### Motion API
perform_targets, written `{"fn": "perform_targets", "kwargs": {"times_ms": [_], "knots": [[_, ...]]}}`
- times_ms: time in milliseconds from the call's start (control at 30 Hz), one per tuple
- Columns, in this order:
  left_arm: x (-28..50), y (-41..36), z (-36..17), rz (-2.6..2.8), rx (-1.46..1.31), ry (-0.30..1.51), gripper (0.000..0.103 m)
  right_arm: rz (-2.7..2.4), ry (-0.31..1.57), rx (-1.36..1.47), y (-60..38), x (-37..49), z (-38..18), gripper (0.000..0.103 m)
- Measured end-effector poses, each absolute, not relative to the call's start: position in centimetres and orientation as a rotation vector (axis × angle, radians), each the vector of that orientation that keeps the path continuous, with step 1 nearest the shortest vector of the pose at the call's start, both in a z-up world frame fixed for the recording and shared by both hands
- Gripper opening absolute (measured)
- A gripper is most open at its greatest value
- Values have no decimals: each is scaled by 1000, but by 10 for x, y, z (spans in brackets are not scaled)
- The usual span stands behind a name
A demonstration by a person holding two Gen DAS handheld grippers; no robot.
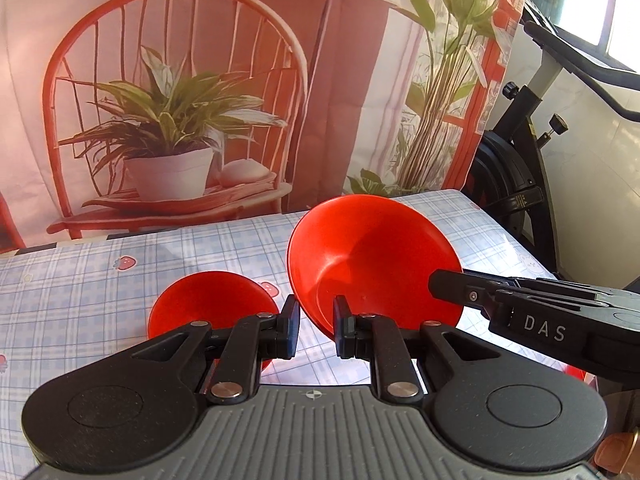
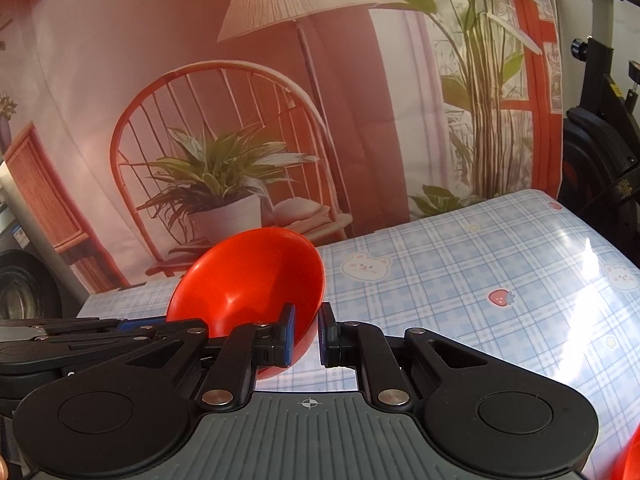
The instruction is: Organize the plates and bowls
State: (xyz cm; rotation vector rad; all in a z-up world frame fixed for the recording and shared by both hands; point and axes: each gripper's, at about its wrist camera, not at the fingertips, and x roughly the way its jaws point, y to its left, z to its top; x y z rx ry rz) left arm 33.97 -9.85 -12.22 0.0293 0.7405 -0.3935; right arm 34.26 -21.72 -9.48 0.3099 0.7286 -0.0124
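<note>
L tongs (image 1: 316,330) and R tongs (image 2: 307,334) each pinch the rim of one red bowl (image 1: 372,264), tilted above bench (image 1: 120,280). Risk: thin rim grips, uneven pull → slip onto 2nd bowl (image 1: 212,304), near-left.

Two bowls (image 1: 374,260) (image 1: 208,300) showing plain red. Bench cloth (image 1: 120,280) showing pale blue plaid, strawberry and bear prints. Backdrop (image 1: 180,100) showing orange chair, green plants.
</note>
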Motion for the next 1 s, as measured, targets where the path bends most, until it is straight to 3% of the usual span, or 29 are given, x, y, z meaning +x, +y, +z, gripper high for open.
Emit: {"fn": "perform_targets", "kwargs": {"times_ms": [367, 1000], "knots": [[334, -34, -109, -344, 16, 725, 18, 65, 760, 279, -150, 361, -93, 11], [363, -10, -157, -299, -12, 802, 19, 84, 883, 205, -121, 411, -142, 10]]}}
